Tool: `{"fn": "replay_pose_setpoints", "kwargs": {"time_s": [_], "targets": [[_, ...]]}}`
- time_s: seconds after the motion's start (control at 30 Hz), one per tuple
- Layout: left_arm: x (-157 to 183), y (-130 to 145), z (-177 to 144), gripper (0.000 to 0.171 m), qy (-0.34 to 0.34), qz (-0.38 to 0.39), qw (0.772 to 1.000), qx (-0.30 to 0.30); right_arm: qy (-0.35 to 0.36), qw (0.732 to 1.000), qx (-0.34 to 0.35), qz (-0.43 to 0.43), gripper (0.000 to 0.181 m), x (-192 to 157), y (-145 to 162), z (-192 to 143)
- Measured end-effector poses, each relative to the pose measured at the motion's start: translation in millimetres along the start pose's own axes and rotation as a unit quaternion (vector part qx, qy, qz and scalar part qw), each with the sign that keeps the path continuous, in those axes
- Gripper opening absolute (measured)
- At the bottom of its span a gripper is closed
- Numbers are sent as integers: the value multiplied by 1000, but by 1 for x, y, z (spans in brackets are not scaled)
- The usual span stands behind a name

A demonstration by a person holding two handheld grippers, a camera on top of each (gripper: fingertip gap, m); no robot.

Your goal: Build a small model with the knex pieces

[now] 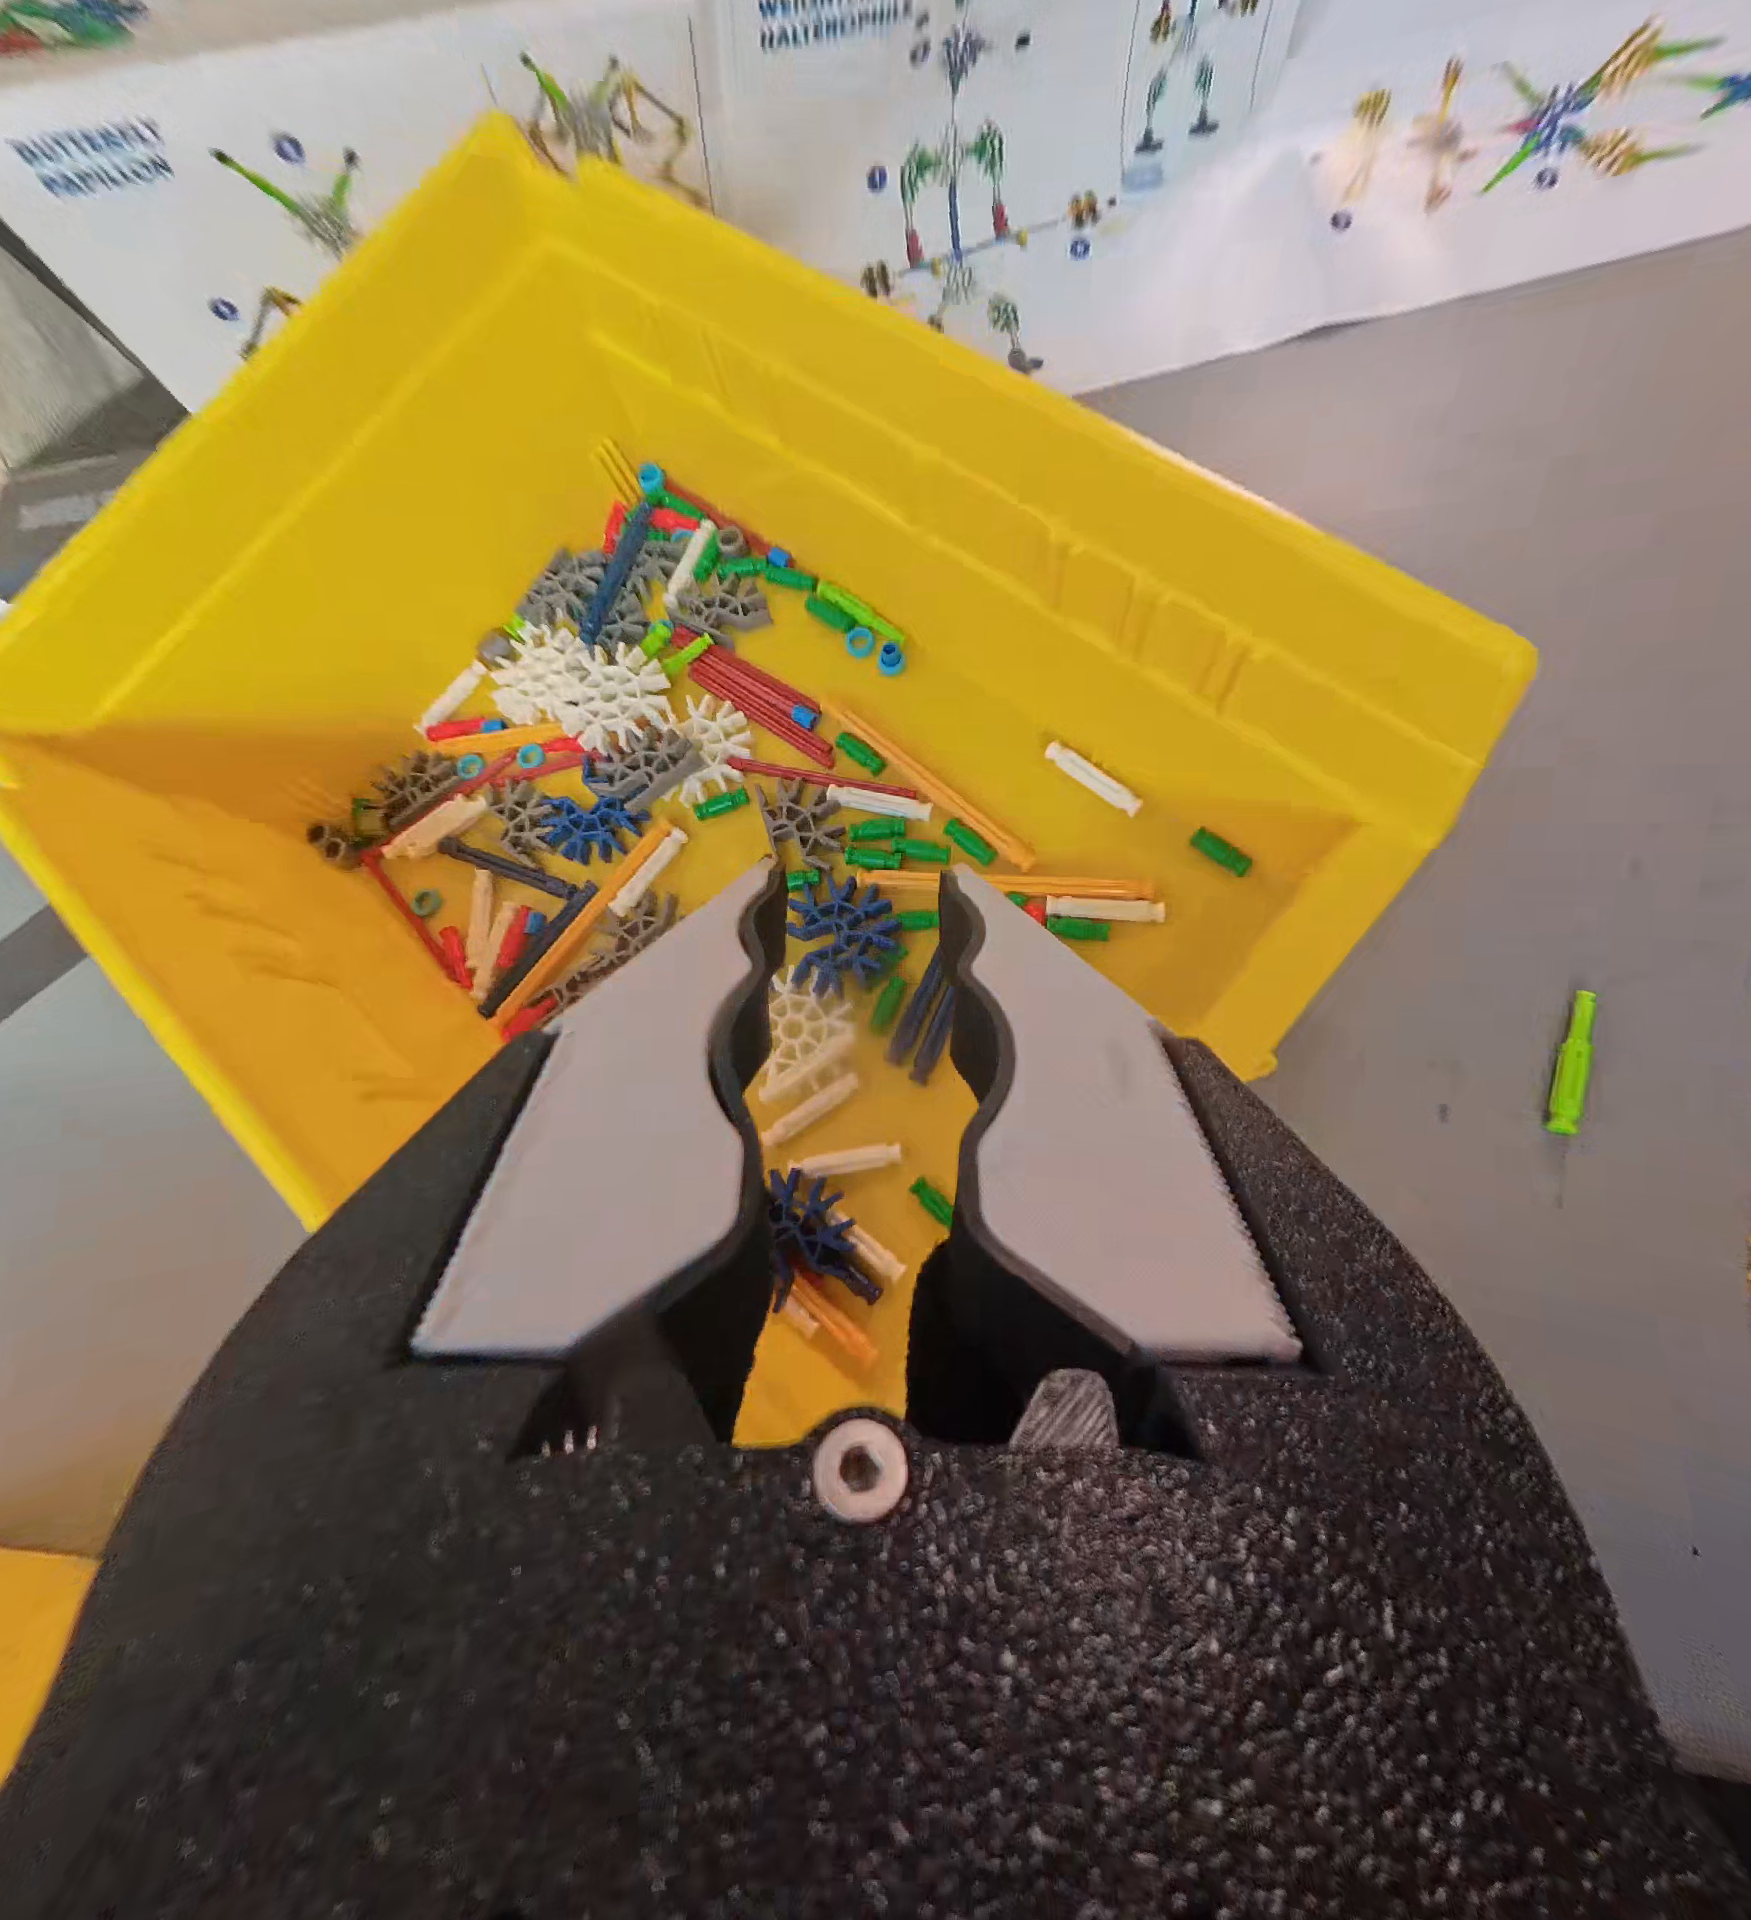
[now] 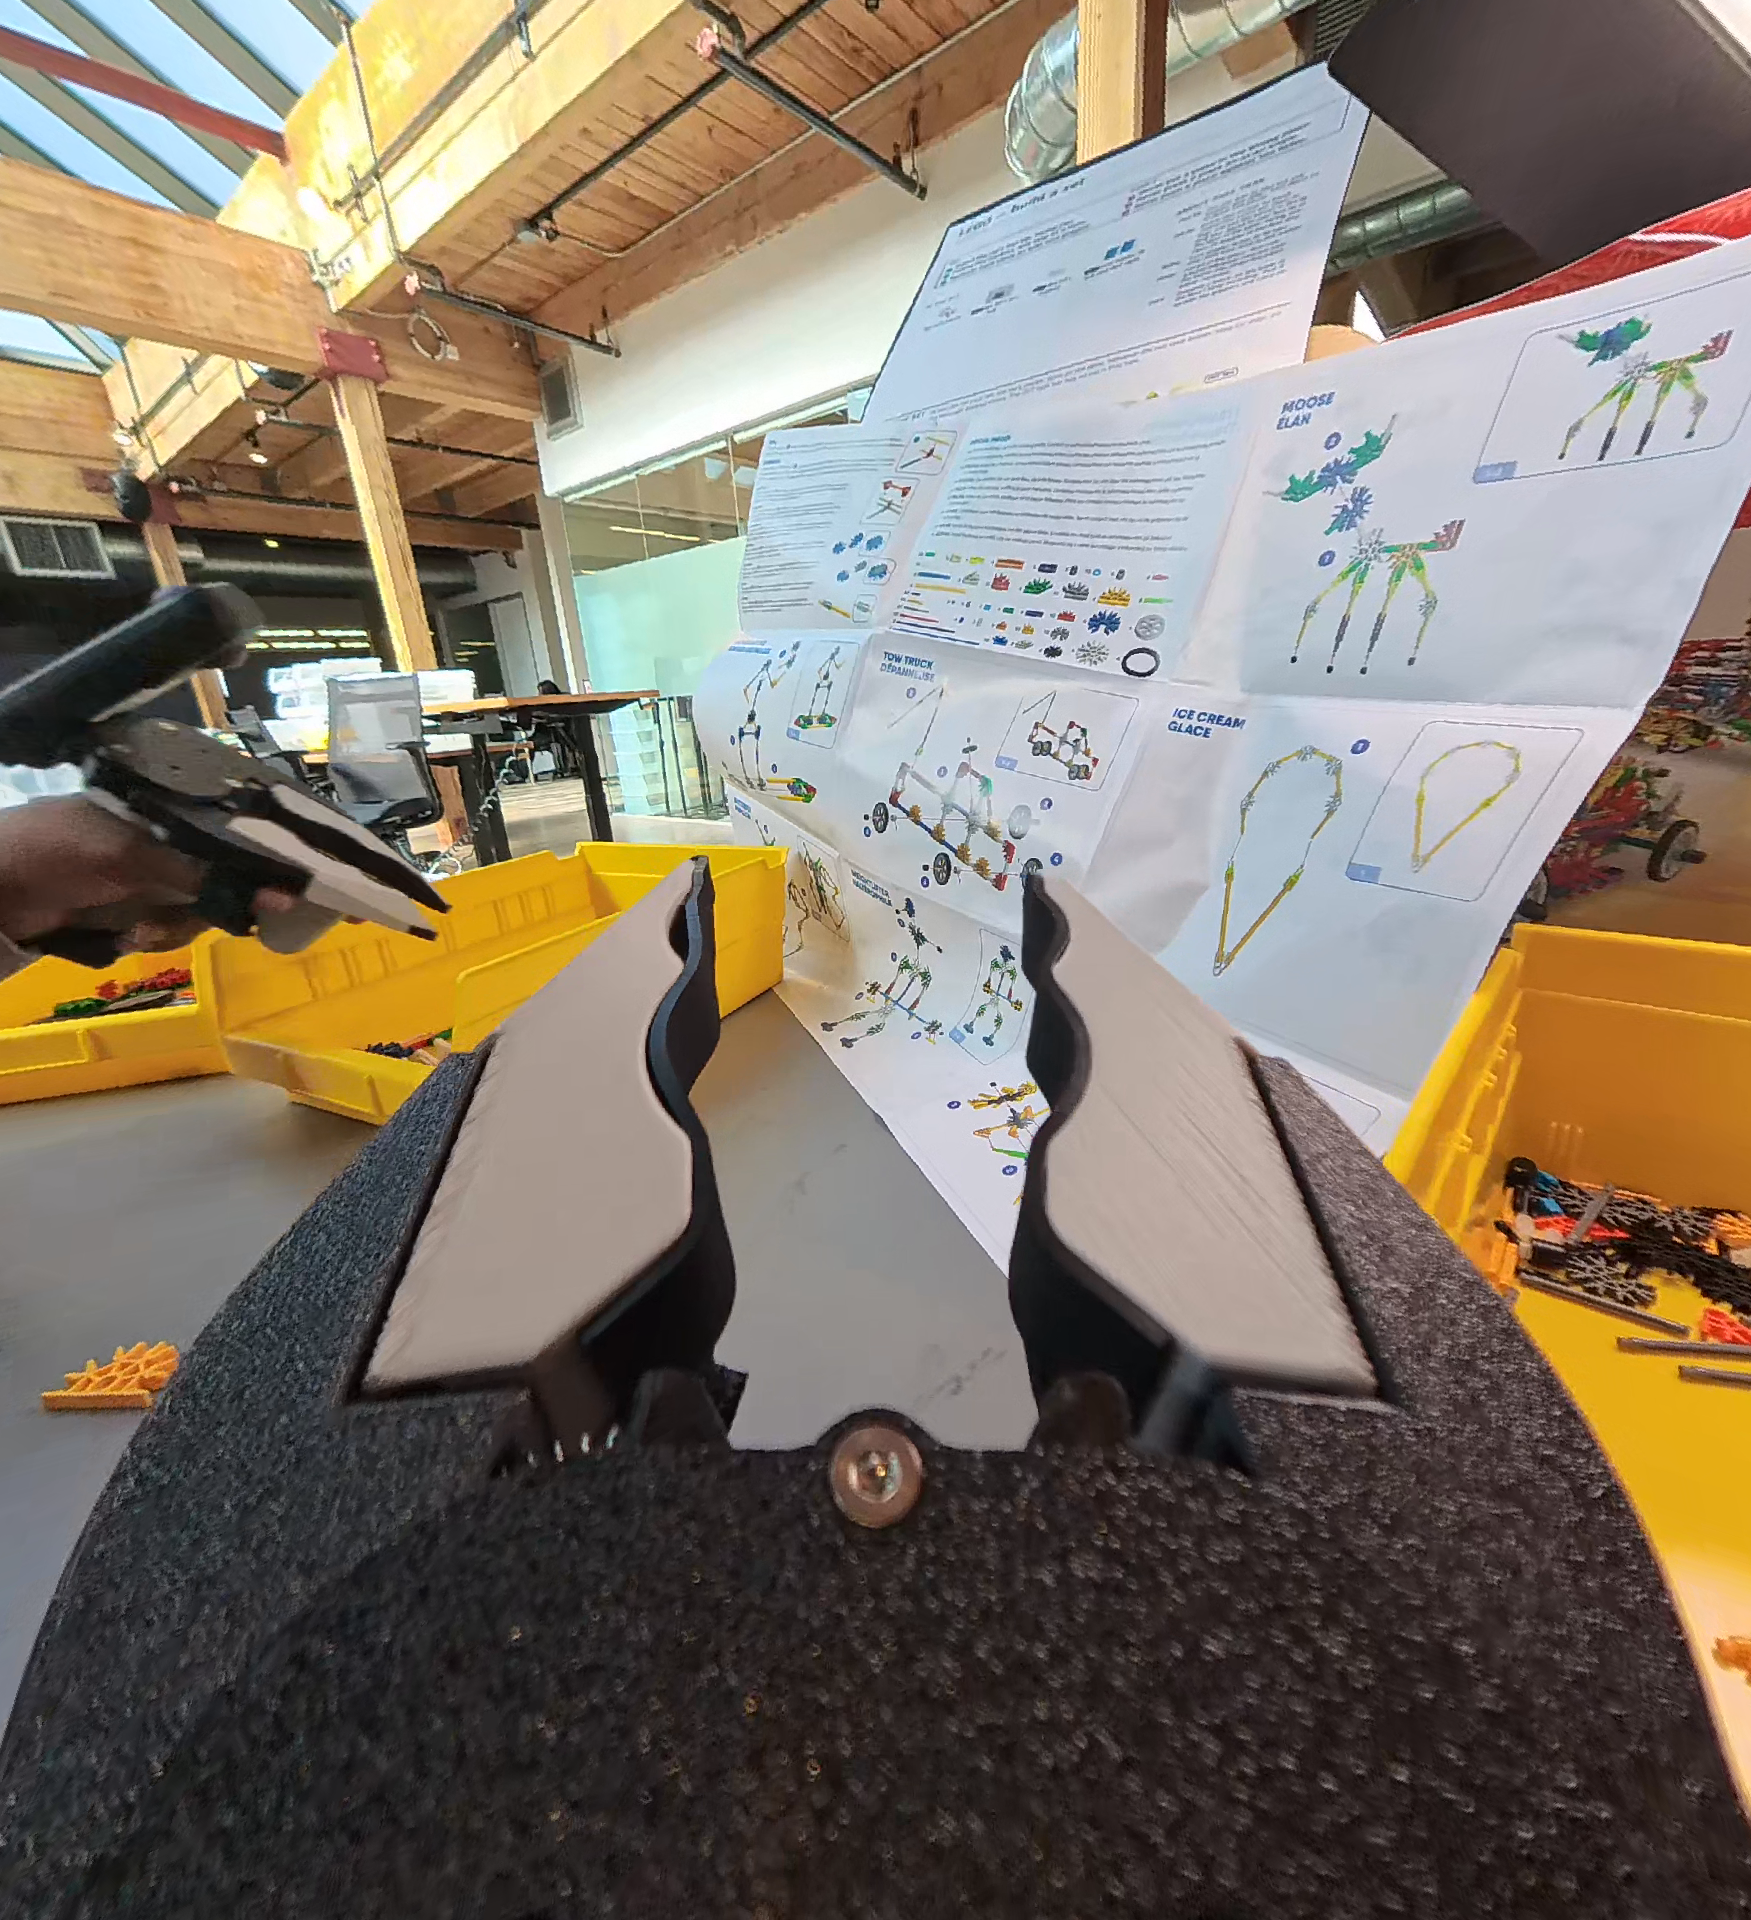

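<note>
2 grippers, left (image 1: 860, 883) and right (image 2: 863, 883), jaws parted, empty, above yellow bin (image 1: 954, 499) of rods.

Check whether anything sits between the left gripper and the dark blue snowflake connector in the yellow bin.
Nothing visible does. The left gripper, open, hangs over the yellow bin, and the dark blue snowflake connector lies uncovered between its fingertips.
</note>
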State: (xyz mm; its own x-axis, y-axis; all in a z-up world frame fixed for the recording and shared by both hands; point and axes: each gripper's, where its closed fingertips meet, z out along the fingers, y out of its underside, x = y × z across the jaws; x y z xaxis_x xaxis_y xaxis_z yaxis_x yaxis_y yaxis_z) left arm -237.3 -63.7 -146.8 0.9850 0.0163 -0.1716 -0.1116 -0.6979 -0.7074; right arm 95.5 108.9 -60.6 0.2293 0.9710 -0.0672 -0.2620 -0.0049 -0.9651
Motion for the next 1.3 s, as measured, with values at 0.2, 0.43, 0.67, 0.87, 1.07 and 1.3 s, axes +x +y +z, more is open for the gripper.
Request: {"fn": "replay_pose_setpoints", "kwargs": {"time_s": [0.2,0.43,0.67,0.87,1.07,1.3], "targets": [[6,39,62,50,38,-38,981,-184,-13,1000,-1,-7,55,-5,-5,-2],[-1,56,69,28,43,-93,973,-205,-31,999,18,21,54,-10,-19,-5],[-3,33,55,28,21,-73,986,-146,-34,999,14,9,51,-15,-21,-6],[67,-27,-27,28,100,104,988,50,-31,999,7,15,51,-12,-17,-5],[163,49,-35,28,193,172,966,7,-42,999,-3,12,51,-20,-12,-2],[186,85,-10,30,218,141,965,-28,-48,998,-35,-12,50,-27,6,4]]}}
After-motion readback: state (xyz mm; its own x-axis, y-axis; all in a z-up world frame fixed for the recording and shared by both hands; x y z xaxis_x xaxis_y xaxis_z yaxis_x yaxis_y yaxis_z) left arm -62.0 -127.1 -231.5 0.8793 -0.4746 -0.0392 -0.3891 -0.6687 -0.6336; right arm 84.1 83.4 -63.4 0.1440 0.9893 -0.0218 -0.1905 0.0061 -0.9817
